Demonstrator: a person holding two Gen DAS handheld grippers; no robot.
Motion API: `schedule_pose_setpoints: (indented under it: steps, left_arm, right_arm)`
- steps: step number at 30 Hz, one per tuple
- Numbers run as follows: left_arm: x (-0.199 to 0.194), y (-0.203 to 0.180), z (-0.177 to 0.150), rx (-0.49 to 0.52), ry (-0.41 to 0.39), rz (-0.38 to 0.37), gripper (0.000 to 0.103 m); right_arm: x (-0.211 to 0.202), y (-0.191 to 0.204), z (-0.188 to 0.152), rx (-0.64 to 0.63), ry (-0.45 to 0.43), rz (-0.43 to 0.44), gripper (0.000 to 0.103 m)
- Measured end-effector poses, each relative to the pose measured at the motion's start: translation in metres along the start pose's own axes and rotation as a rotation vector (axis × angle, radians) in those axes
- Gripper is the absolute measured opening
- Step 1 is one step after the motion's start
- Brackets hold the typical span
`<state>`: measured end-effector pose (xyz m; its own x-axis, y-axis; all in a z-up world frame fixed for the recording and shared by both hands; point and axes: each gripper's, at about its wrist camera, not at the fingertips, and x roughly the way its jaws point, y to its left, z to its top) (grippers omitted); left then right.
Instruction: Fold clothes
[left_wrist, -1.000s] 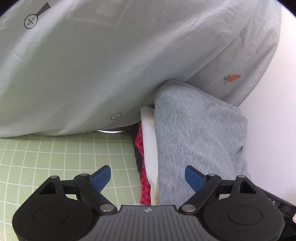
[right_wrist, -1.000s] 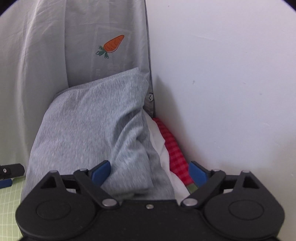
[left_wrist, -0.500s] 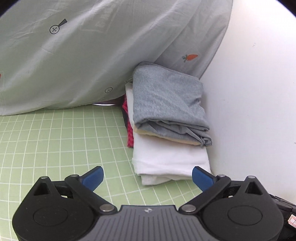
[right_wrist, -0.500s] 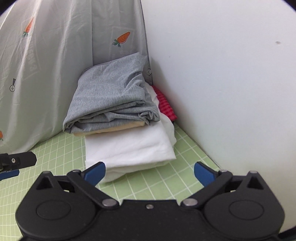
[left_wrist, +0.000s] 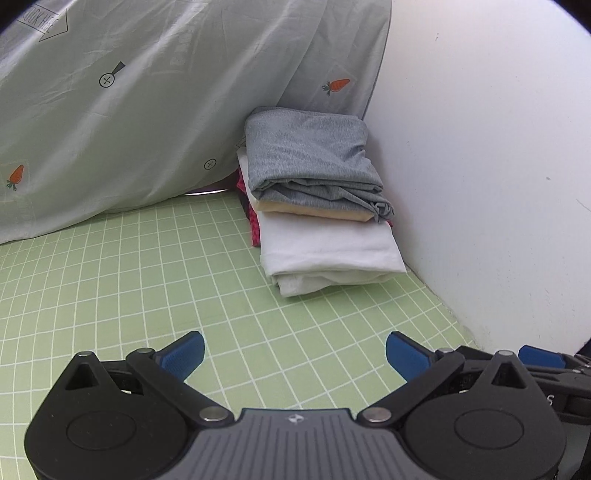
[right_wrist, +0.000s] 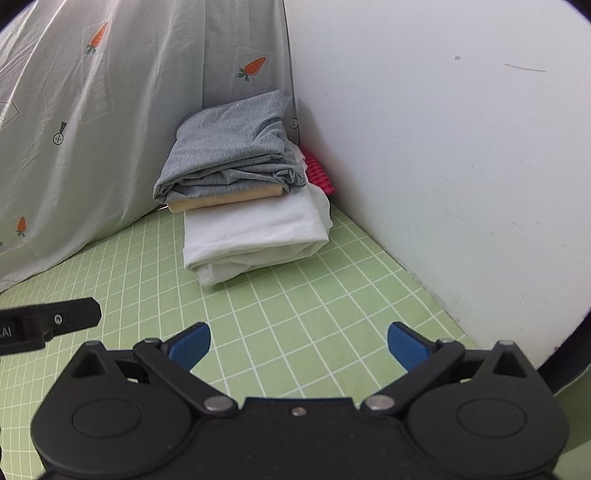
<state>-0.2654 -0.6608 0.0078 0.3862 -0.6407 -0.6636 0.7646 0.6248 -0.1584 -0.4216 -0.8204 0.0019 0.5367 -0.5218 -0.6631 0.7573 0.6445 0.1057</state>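
Red checked garment (left_wrist: 254, 225) mostly buried under folded stack, only edge showing. Beige layer (right_wrist: 225, 197) visible as thin strip beneath grey garment (right_wrist: 231, 146). Carrot-print sheet (left_wrist: 147, 110) cut off by top and left edges; printed lettering partly lost. Stack's rear hidden by sheet.

Bright, even, soft light; faint shadows; sharp focus (fisheye bending, dark corners at edges).
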Motion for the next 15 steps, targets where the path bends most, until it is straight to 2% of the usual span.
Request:
schedule_pose_setpoints:
  steps: [5, 15]
  left_arm:
    - [-0.013, -0.005, -0.017, 0.008, 0.000, 0.004, 0.103]
    - [-0.030, -0.003, -0.025, -0.007, -0.022, 0.023, 0.103]
  right_arm:
    - [-0.010, -0.002, -0.007, -0.005, -0.003, 0.007, 0.103]
    - [-0.021, -0.001, -0.014, -0.015, -0.007, 0.021, 0.103]
